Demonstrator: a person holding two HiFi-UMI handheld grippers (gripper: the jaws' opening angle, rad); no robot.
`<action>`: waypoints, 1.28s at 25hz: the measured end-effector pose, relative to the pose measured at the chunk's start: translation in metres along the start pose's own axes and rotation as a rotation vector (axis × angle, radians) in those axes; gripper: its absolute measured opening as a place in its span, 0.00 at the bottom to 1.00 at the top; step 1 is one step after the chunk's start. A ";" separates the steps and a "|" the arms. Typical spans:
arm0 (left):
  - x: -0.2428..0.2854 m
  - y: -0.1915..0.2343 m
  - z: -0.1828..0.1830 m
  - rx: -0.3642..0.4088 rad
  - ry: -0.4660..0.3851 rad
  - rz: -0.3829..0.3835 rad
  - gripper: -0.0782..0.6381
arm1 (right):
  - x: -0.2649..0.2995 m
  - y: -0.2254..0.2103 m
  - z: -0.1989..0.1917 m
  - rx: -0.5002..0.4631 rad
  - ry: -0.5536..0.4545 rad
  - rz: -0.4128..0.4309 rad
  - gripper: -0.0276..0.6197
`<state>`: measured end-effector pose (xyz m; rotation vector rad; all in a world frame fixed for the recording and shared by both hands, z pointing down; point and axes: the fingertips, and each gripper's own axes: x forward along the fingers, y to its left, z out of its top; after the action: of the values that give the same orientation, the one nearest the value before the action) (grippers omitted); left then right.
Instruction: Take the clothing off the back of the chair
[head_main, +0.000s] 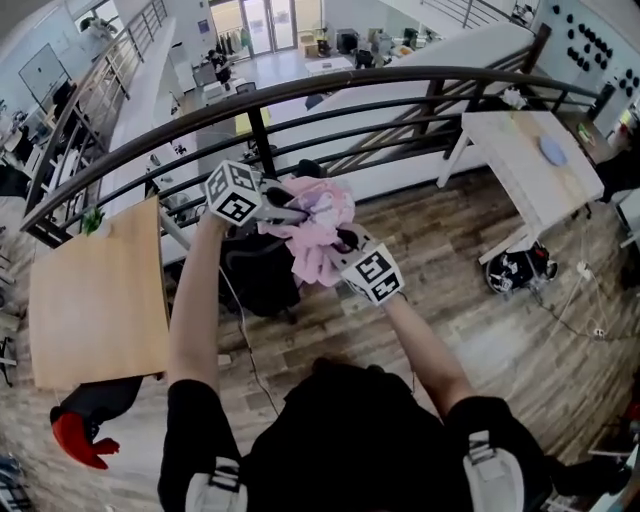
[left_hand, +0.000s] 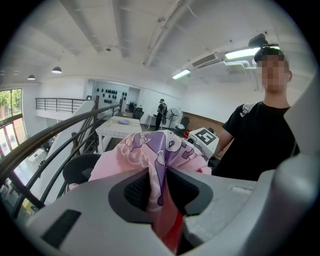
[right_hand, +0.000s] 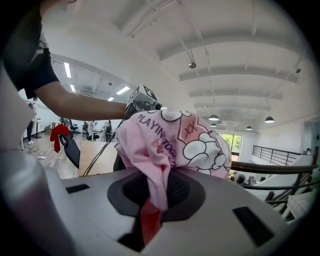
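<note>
A pink garment (head_main: 318, 228) with purple and white cartoon prints hangs bunched between my two grippers, above a black mesh chair (head_main: 262, 270). My left gripper (head_main: 290, 212) is shut on its upper left part; in the left gripper view the cloth (left_hand: 159, 160) is pinched between the dark pads. My right gripper (head_main: 345, 243) is shut on its lower right part; in the right gripper view the pink cloth (right_hand: 170, 145) runs down between the pads. The chair's back (left_hand: 80, 169) shows dark below the cloth in the left gripper view.
A black curved railing (head_main: 330, 85) runs just behind the chair, with a drop to a lower floor beyond. A wooden table (head_main: 95, 295) stands at the left, a white table (head_main: 535, 165) at the right. A red glove (head_main: 78, 440) lies low at the left.
</note>
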<state>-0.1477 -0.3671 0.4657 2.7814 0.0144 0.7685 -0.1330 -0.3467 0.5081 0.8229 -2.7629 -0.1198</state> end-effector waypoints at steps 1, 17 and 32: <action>0.000 -0.001 0.004 0.003 -0.006 0.005 0.23 | -0.002 -0.002 0.003 -0.001 -0.003 0.002 0.10; 0.047 -0.024 0.061 0.030 -0.042 0.061 0.23 | -0.064 -0.042 0.019 -0.074 -0.060 0.032 0.11; 0.114 -0.036 0.083 0.014 -0.026 0.091 0.23 | -0.120 -0.068 -0.013 -0.030 -0.067 0.063 0.11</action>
<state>-0.0055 -0.3439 0.4457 2.8215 -0.1129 0.7562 0.0026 -0.3377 0.4838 0.7369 -2.8385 -0.1795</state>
